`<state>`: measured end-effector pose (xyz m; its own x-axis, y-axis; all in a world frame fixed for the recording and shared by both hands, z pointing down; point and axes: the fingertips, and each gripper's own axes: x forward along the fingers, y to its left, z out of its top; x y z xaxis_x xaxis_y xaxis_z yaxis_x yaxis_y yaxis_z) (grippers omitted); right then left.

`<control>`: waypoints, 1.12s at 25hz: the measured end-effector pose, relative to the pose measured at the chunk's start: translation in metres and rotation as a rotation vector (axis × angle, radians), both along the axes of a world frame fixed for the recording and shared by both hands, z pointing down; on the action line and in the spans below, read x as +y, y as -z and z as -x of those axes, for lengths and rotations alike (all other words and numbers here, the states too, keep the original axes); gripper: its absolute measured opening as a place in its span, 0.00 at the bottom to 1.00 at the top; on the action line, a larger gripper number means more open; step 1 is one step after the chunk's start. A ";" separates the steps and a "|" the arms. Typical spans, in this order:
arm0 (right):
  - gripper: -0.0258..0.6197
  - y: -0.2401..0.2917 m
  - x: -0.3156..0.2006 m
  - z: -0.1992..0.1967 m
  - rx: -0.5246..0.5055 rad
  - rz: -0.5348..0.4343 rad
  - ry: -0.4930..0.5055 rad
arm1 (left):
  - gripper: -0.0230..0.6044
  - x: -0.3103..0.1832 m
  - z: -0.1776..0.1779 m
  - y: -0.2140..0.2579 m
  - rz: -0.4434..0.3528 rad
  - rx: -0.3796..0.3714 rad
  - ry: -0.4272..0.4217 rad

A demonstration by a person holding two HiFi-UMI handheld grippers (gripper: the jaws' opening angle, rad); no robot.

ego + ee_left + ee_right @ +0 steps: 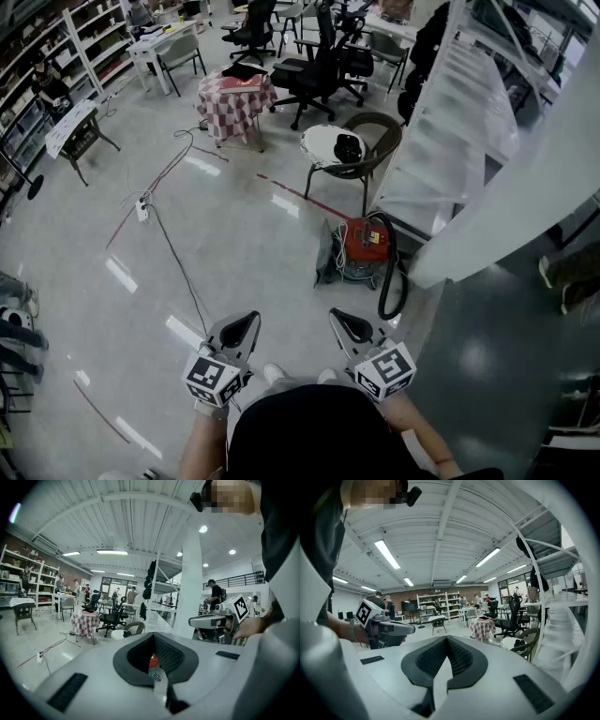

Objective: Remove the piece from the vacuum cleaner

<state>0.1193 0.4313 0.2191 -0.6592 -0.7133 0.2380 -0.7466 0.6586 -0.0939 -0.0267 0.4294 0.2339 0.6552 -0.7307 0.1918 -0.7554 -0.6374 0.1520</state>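
Observation:
The red vacuum cleaner point(365, 241) stands on the floor by the white shelving, its black hose point(393, 282) looping down at its right. Grey fabric lies against its left side. My left gripper point(246, 324) and right gripper point(343, 322) hang side by side at waist height, well short of the vacuum, both shut on nothing. In the left gripper view the jaws point(152, 638) meet, with a sliver of the red vacuum point(152, 661) showing past them and the right gripper point(216, 620) beside. In the right gripper view the jaws point(446, 640) are closed too, with the left gripper point(389, 628) at left.
A brown chair point(352, 152) with a white cushion stands just behind the vacuum. A checkered-cloth table point(234, 99) and black office chairs point(314, 70) lie farther back. White shelving point(469, 141) runs along the right. A cable point(173, 255) and power strip point(142, 209) cross the floor at left.

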 end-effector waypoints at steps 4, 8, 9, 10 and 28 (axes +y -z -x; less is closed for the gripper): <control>0.08 0.005 0.006 0.045 0.040 -0.003 0.038 | 0.06 0.004 0.037 -0.002 0.018 -0.009 0.004; 0.08 0.000 0.003 0.078 0.064 -0.009 0.049 | 0.06 0.003 0.071 -0.009 0.012 0.006 0.010; 0.08 0.000 0.001 0.084 0.063 -0.006 0.044 | 0.06 0.002 0.077 -0.009 0.007 0.006 0.006; 0.08 0.001 -0.001 0.089 0.059 -0.003 0.035 | 0.06 0.002 0.084 -0.007 0.003 0.008 0.003; 0.08 -0.021 -0.062 0.137 0.073 0.046 0.070 | 0.06 -0.050 0.138 -0.035 0.068 -0.013 0.032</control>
<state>-0.0176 0.3695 0.2406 -0.6864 -0.6537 0.3188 -0.7052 0.7053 -0.0721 -0.1650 0.3792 0.2689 0.6289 -0.7362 0.2500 -0.7774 -0.6016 0.1839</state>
